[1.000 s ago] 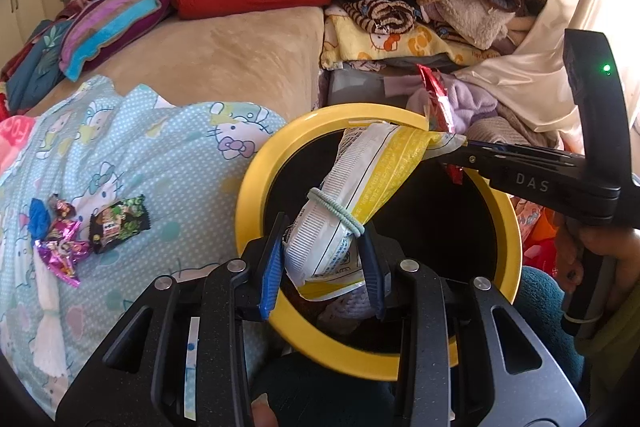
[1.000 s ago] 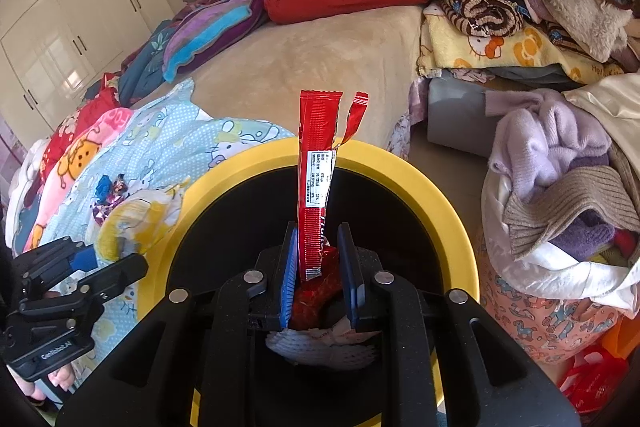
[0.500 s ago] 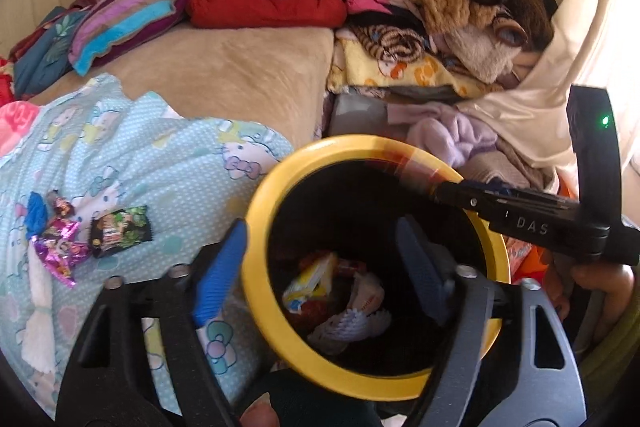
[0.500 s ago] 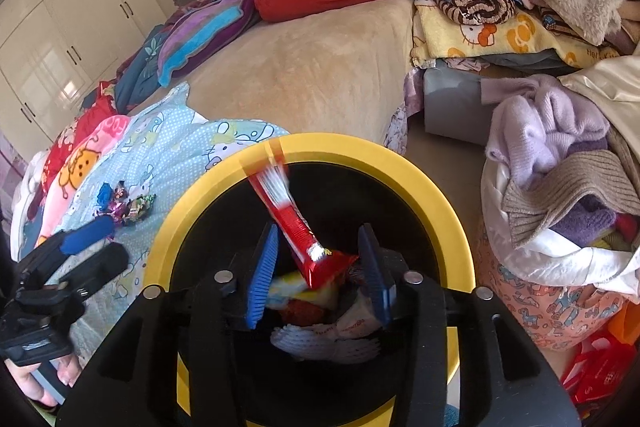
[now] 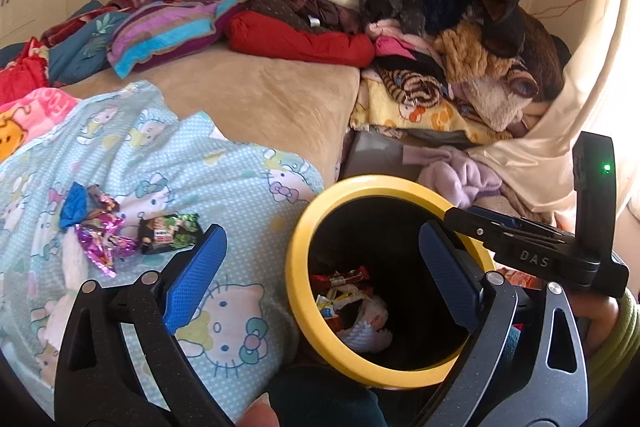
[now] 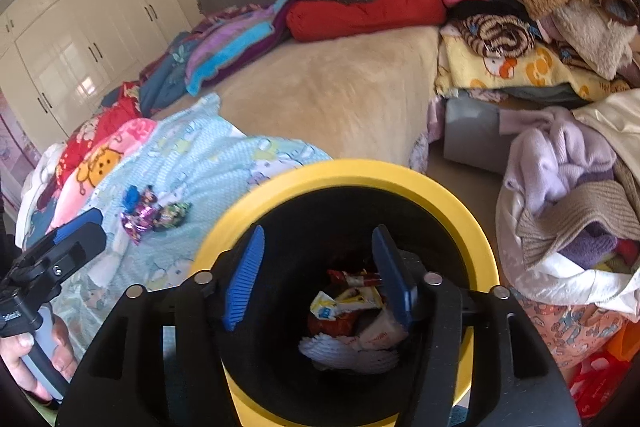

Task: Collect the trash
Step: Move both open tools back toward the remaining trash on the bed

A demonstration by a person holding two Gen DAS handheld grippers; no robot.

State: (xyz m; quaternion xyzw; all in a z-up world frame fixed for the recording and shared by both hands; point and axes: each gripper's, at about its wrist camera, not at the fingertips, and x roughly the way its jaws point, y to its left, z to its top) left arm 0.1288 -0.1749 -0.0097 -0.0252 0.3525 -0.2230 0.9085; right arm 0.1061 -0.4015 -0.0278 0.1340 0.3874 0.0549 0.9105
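A black bin with a yellow rim stands at the bed's edge. Several wrappers lie at its bottom, among them a red one and a white and yellow one. My left gripper straddles the bin's left rim, its jaws opening wide with nothing between them. My right gripper hangs over the bin's mouth, its jaws opening and empty. A small heap of candy wrappers lies on the light blue cartoon blanket, left of the bin.
A tan bed cover stretches behind the bin. Piled clothes and blankets fill the back and right. A lilac sweater and more laundry sit right of the bin. White wardrobes stand at far left.
Both grippers let go of their wrappers, which dropped into the bin, and both have opened. The left gripper has shifted left and up, off the bin's mouth. The right has risen a little.
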